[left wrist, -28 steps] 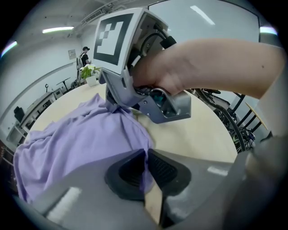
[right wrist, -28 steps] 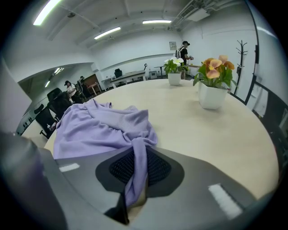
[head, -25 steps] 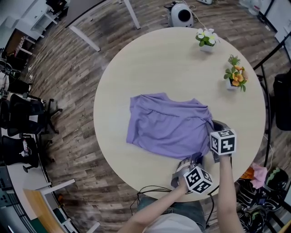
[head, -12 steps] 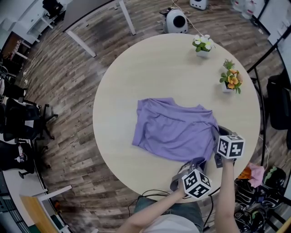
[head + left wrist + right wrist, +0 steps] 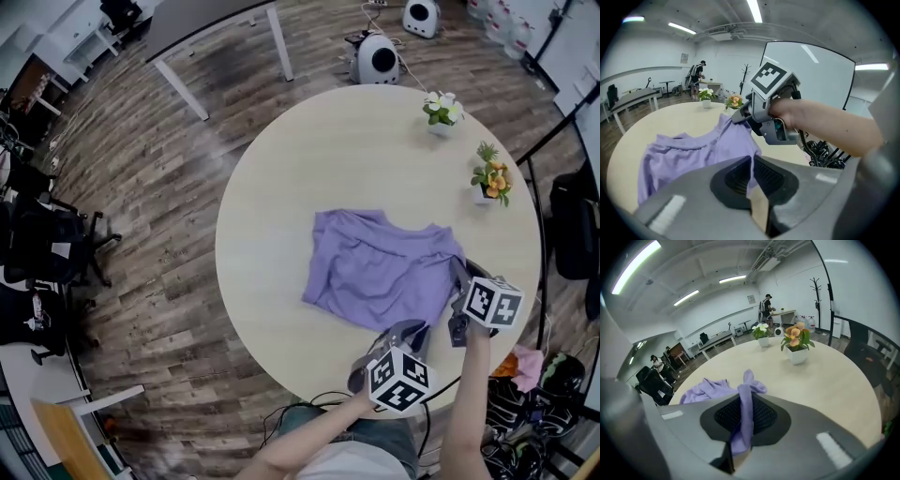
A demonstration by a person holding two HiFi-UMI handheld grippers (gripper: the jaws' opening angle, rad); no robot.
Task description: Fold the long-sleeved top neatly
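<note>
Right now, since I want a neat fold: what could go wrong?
The right hand-held gripper pinches only a thin twisted bunch of the long-sleeved top; it may slip out. The left hand-held gripper grips a thin edge, so the fold could skew. A wide swing might hit the orange flower pot.

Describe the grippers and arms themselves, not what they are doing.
Left gripper and right gripper are grey two-jaw tools with black ribbed pads. Each carries a white cube printed with black square markers. The right one shows a teal part by the hand in the left gripper view. Forearms are bare, no sleeves in view.
</note>
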